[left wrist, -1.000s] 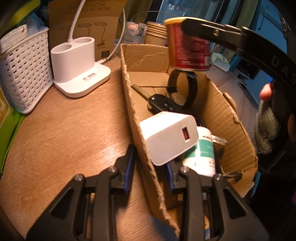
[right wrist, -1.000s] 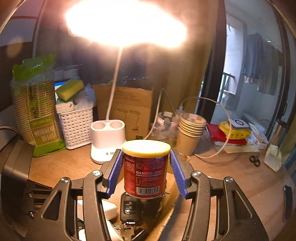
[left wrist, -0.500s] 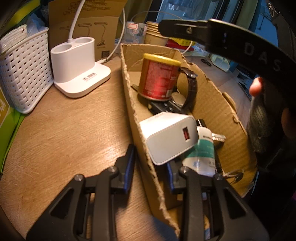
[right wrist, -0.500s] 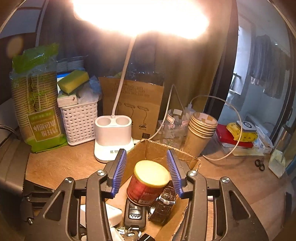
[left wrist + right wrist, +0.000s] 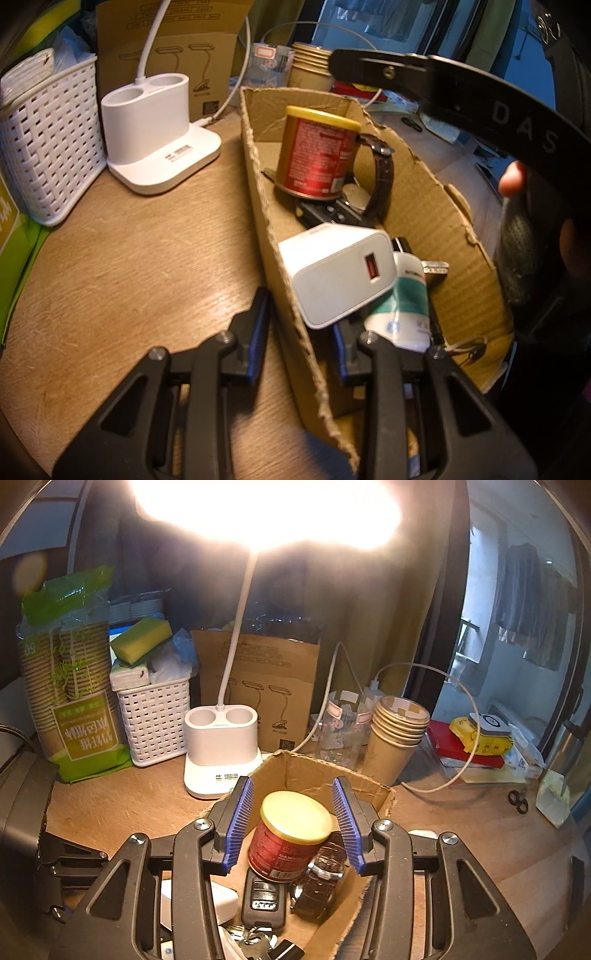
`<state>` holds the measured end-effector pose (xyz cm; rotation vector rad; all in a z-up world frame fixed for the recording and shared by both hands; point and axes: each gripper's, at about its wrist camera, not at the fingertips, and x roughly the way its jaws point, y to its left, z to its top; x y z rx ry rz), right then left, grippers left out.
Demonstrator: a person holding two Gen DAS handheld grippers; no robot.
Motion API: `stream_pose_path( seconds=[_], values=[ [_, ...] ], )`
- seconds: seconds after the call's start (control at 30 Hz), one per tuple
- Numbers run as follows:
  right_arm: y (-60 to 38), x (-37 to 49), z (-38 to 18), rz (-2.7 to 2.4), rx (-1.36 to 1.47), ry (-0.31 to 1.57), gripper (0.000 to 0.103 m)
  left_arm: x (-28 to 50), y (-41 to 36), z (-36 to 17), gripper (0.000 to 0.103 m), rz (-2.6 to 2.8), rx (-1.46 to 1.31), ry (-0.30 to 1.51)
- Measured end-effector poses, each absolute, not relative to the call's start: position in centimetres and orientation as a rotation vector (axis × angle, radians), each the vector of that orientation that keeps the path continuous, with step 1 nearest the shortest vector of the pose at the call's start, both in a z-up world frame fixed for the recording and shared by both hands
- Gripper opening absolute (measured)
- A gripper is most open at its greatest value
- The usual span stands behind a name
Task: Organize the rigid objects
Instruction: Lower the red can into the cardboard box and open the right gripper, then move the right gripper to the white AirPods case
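A red can with a yellow lid (image 5: 317, 155) (image 5: 288, 834) stands tilted in the open cardboard box (image 5: 436, 229) (image 5: 306, 771), resting on a black car key fob (image 5: 264, 901) beside a dark-strapped watch (image 5: 321, 878). A white charger (image 5: 336, 273) and a white-and-green bottle (image 5: 406, 310) lie nearer in the box. My right gripper (image 5: 293, 827) hovers open above the can, its blue pads clear of it. My left gripper (image 5: 299, 339) is shut on the box's near side wall, one finger outside and one inside.
A white lamp base (image 5: 155, 136) with its cable and a white woven basket (image 5: 44, 147) stand left of the box on the wooden table. A stack of paper cups (image 5: 395, 738), a glass jar and scissors (image 5: 519, 801) sit behind and to the right. A gloved hand (image 5: 517, 251) holds the right gripper.
The can was held high between the right gripper's pads; it now sits in the box, released. The right gripper has drawn back above it. The left gripper has not moved.
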<state>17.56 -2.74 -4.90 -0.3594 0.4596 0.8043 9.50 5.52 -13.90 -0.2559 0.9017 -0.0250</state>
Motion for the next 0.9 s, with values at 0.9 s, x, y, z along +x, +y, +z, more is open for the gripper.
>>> stream_pose_path(
  seconds=[0.9],
  values=[
    [-9.4,20.8,-4.5,0.64,-0.29,0.471,0.048,9.5,5.5,-13.9,0.031,-0.025,-0.256,0.901]
  ],
)
